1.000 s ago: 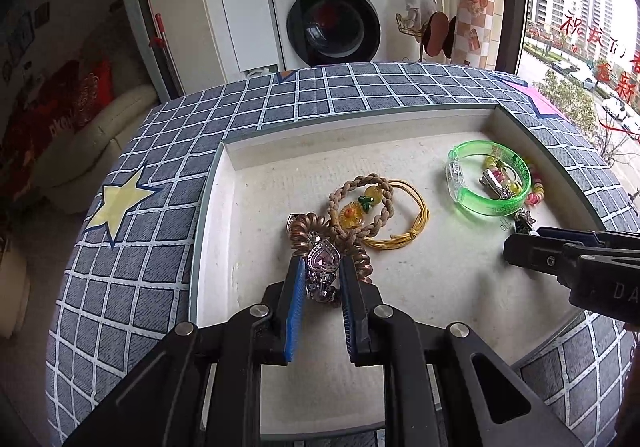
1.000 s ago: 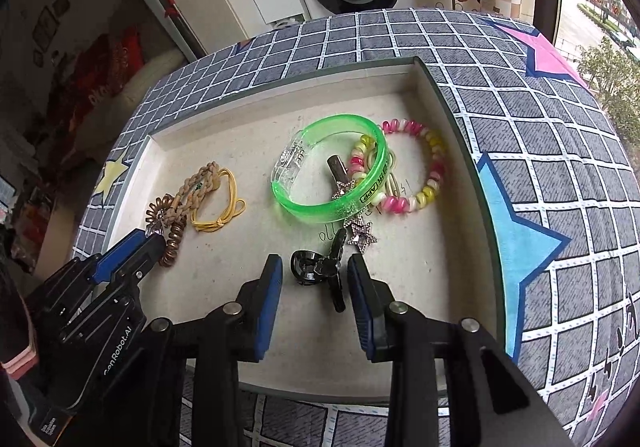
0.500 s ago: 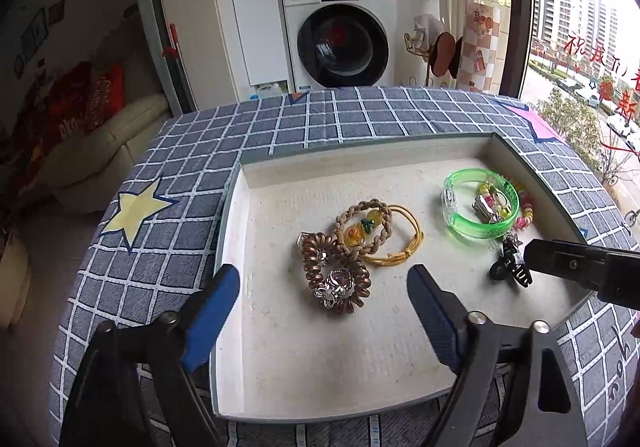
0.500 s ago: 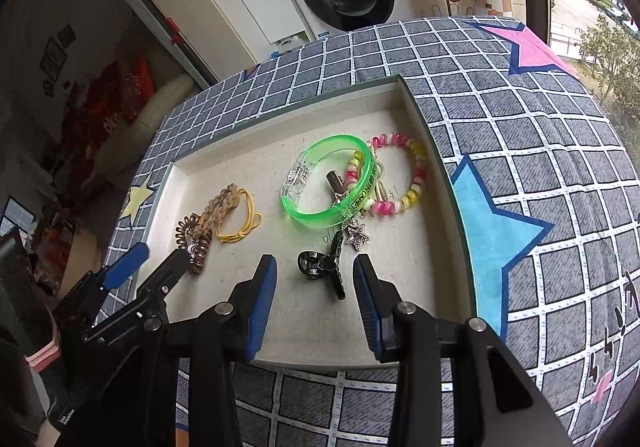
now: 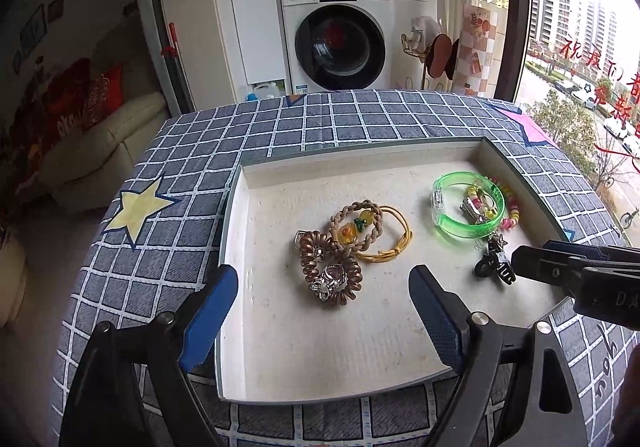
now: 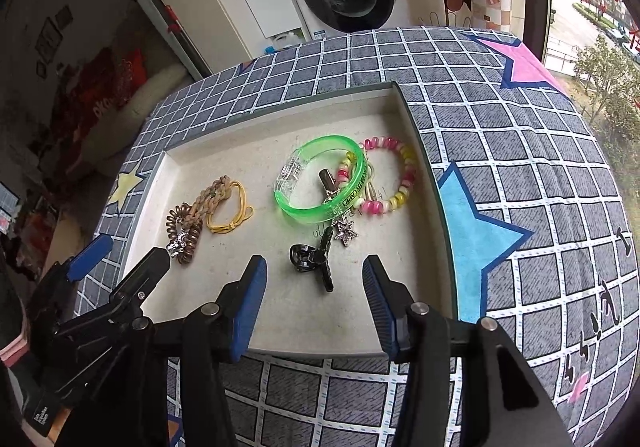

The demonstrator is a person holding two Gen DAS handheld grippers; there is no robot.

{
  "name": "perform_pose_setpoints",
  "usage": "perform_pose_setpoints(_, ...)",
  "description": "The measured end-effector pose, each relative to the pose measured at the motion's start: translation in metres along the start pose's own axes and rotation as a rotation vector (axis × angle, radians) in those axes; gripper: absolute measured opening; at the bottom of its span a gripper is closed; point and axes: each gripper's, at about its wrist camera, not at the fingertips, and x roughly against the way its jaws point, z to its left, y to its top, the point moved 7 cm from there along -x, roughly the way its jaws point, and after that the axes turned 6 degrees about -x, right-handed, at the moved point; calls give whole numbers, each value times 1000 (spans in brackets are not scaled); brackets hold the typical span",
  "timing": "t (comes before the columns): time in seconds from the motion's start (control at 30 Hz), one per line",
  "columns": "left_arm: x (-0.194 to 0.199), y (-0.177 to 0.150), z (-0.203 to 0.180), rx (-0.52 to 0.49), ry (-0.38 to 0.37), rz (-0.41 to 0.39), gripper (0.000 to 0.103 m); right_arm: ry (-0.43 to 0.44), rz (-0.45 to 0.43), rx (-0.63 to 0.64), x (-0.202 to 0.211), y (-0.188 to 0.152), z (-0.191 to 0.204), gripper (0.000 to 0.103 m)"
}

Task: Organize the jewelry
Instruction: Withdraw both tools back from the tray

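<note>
Grippers both gape empty over the tray (image 5: 236, 207): left gripper (image 5: 323, 289) above the coil tie (image 5: 328, 271), right gripper (image 6: 315, 279) around the black clip (image 6: 314, 261).

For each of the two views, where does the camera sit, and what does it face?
Left wrist: behind the open left tongs, facing the brown spiral hair tie in the tray; right tongs' tip at right.
Right wrist: behind the open right tongs, facing the black claw clip; left tongs at left.
Shared: tray, green bangle.

L gripper (image 5: 322, 299) & R gripper (image 6: 314, 295) both agape (hovering).
</note>
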Motion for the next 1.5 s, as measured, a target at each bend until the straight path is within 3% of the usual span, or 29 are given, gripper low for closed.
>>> perform_pose_setpoints(0.07,1,-1,0,4,-3,5,98,-8,8,10,0,-2,1,56)
perform_pose_setpoints(0.1,2,-2,1,8,-5,7,102,-14,8,16,0,-2,1,61)
perform_pose_setpoints(0.2,5,-3,4,16,-1,2,103,-42,-3,43,3,-3,2,80)
perform_pose_setpoints(0.37,7,-7,4,11,0,9,103,-70,3,47,5,-3,0,82)
perform_pose_setpoints(0.43,9,-8,3,5,4,9,103,-89,1,47,6,-3,-1,89)
perform_pose_setpoints(0.8,15,-13,9,18,17,0,103,-139,-105,84,20,-4,-6,90)
perform_pose_setpoints(1.27,30,-25,1,2,-1,13,103,-132,-47,85,23,-26,-8,90)
perform_pose_setpoints(1.5,41,-38,3,23,-5,20,103,-141,-64,126,33,-38,-3,90)
